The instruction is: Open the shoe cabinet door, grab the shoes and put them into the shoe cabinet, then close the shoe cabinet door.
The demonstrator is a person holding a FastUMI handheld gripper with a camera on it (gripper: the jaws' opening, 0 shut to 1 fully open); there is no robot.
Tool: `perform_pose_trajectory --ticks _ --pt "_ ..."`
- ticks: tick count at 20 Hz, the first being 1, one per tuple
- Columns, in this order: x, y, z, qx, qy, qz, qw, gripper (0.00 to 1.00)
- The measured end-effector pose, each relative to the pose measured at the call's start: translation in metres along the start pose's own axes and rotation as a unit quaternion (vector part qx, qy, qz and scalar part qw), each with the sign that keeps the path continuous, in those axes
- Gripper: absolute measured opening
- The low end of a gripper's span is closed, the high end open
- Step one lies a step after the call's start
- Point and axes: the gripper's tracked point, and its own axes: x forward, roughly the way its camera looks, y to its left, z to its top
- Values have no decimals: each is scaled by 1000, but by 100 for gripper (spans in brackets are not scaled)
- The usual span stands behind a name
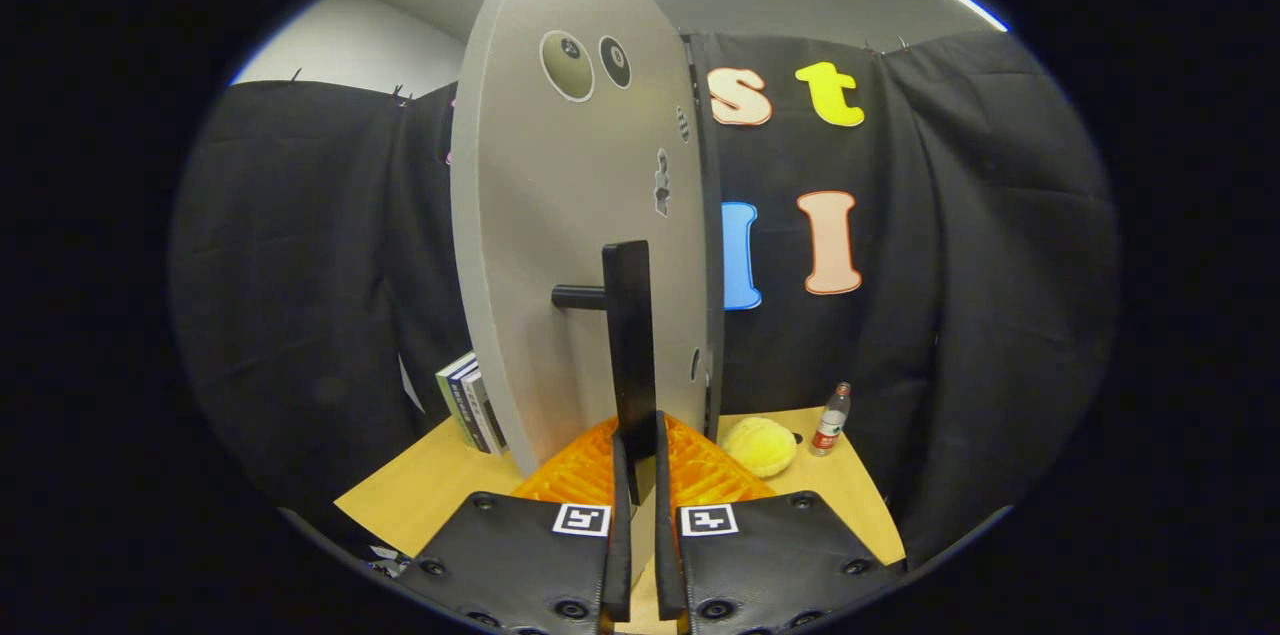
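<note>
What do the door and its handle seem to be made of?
The door looks like painted or laminated board: flat, matt, pale grey, with a thin edge. The handle looks like matt black metal or hard plastic, a straight bar on a round post. The claw is shut on the handle's lower end.

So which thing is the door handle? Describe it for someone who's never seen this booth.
Find the tall grey cabinet door standing on the wooden table. On its face, a long black bar runs upright, joined by a short black peg. Its lower end sits between the fingers of the gripper, which are closed on it; nothing else on the door is black and long.
</note>
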Motion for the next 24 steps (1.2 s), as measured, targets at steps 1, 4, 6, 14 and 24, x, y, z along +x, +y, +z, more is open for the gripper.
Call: perform_pose_trajectory --ticks 1,4,6,14,24 --pt "-1 -5 0 1 -1 -11 1000 11" --pt "-2 -19 2 2 -9 -47 999 11" --pt "-2 -30 3 -1 -12 -72 997 12" --pt "-10 -39 19 30 -63 -109 992 46" --pt "5 -16 35 -40 -129 -52 989 98"
